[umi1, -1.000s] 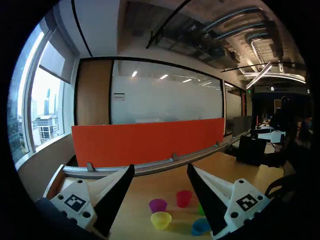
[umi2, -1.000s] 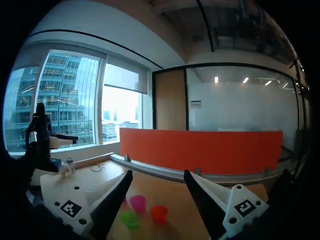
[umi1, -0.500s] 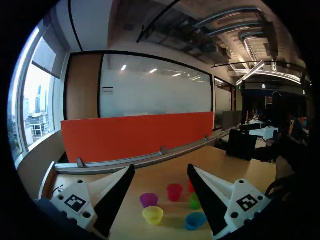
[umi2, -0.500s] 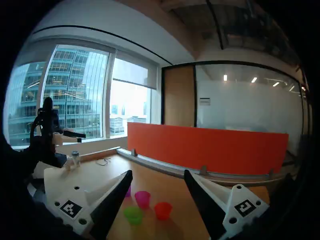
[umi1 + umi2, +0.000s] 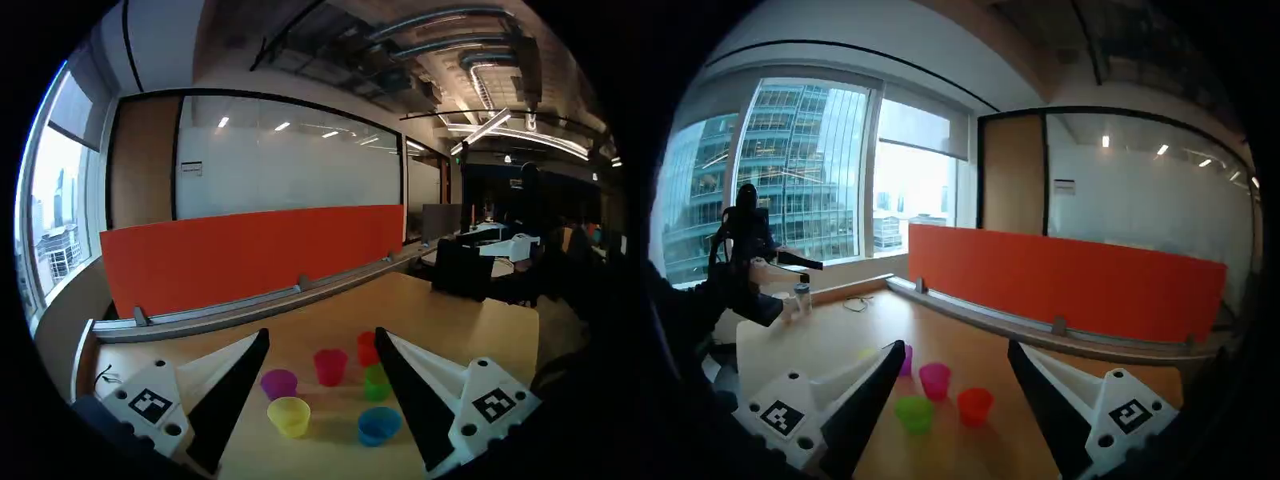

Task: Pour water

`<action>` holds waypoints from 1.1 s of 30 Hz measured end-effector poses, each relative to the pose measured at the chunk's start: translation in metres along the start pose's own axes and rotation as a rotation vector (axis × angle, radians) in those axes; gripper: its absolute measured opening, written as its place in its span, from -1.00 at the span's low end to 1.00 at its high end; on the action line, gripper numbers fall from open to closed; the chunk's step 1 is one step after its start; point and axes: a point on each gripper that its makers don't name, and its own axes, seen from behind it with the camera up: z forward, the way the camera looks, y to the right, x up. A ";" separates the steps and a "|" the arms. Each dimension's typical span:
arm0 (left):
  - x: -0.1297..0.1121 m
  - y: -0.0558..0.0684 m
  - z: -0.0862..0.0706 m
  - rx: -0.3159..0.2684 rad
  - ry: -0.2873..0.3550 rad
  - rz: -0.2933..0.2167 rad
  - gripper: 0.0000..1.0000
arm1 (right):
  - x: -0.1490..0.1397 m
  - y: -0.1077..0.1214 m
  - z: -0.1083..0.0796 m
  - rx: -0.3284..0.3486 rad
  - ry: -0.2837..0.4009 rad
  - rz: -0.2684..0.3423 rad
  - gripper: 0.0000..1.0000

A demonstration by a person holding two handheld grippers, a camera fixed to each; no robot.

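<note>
Cups point(image 5: 330, 366) stand upright, mouths up, on the desk point(image 5: 448, 312); left gripper point(image 5: 320, 332) and right gripper point(image 5: 955, 344) jaws apart

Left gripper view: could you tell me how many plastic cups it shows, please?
6 plastic cups: purple cup left, magenta cup middle, red cup farthest, green cup right, yellow cup and blue cup nearest; tongs may hide more.

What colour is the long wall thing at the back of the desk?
The divider is bright orange, clearest in the left gripper view.
</note>
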 end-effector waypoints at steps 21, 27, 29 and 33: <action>-0.052 0.029 0.012 -0.096 -0.082 0.041 0.95 | -0.056 -0.012 0.012 0.064 -0.112 -0.044 0.99; -0.074 0.033 0.017 -0.107 -0.114 0.048 0.95 | -0.071 -0.015 0.017 0.081 -0.136 -0.040 0.99; -0.081 0.035 0.018 -0.111 -0.123 0.052 0.95 | -0.076 -0.015 0.019 0.086 -0.143 -0.041 0.99; -0.095 0.040 0.020 -0.123 -0.142 0.060 0.95 | -0.088 -0.015 0.023 0.092 -0.162 -0.043 0.99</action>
